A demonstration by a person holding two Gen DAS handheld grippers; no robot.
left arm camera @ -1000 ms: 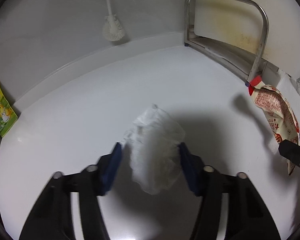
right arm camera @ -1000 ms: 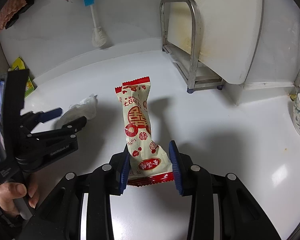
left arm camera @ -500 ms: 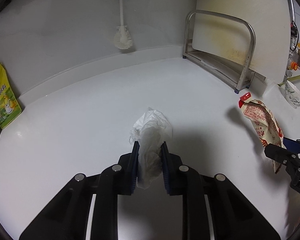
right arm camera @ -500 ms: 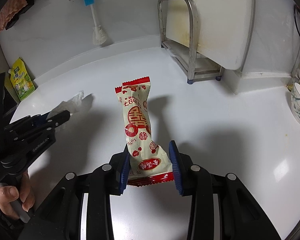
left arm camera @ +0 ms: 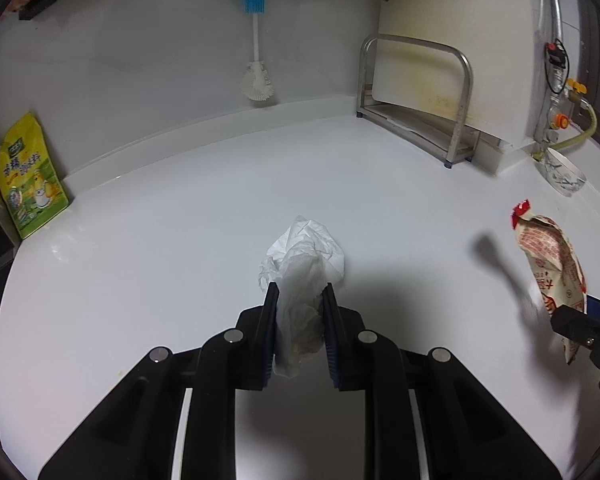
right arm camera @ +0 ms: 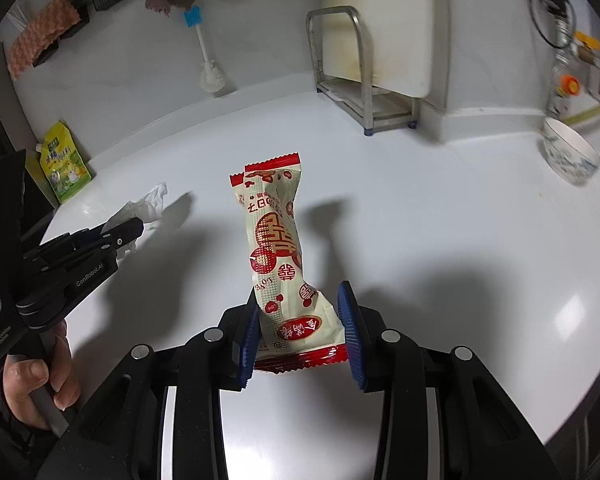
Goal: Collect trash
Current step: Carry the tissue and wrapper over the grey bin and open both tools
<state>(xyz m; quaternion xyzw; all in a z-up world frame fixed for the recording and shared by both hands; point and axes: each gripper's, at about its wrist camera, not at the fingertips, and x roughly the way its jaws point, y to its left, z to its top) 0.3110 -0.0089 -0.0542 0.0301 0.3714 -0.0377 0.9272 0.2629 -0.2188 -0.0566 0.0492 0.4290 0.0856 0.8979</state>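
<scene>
My left gripper [left arm camera: 299, 294] is shut on a crumpled white tissue [left arm camera: 304, 256], which sticks out past the blue pads and hangs above the white counter [left arm camera: 180, 240]. In the right wrist view the same tissue [right arm camera: 150, 204] shows at the left gripper's tip [right arm camera: 134, 227], with a hand on its handle. My right gripper [right arm camera: 298, 300] is shut on the lower end of a red-and-cream snack wrapper [right arm camera: 278, 240], which stands upright above the counter. That wrapper [left arm camera: 552, 264] also appears at the right edge of the left wrist view.
A metal rack [left arm camera: 420, 96] holding a white cutting board stands at the back right. A white brush with a blue top [left arm camera: 256, 60] hangs on the back wall. A yellow-green pouch [left arm camera: 28, 184] leans at the left. A patterned bowl [right arm camera: 572, 156] sits at the right.
The left gripper closed on the tissue and drew back with it off the counter. The right gripper, still holding the wrapper, shifted so the bowl and more of the counter's right side came into view.
</scene>
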